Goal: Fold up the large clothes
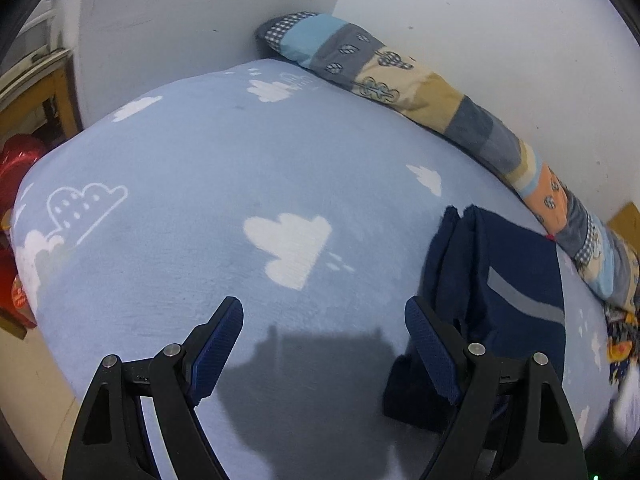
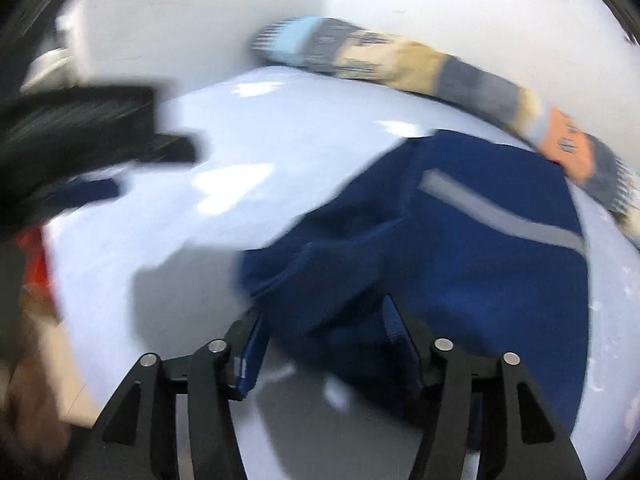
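A navy garment [image 1: 516,280] with a grey stripe lies folded on the right side of the bed, by the patchwork roll. My left gripper [image 1: 324,308] hangs open over the bare blanket, and its right finger [image 1: 430,348] stands just beside the garment's left edge. The right wrist view is blurred by motion. There the navy garment [image 2: 480,264] fills the middle and right. My right gripper [image 2: 324,316] is open with bunched navy cloth lying between and beyond its fingers; I cannot tell whether they touch it. The left gripper shows as a dark smear [image 2: 100,128] at upper left.
The bed carries a light blue blanket with white clouds [image 1: 240,168]. A long patchwork roll [image 1: 460,108] lines the white wall along the far and right side. Red items [image 1: 16,172] and wooden furniture [image 1: 48,92] stand off the bed's left edge.
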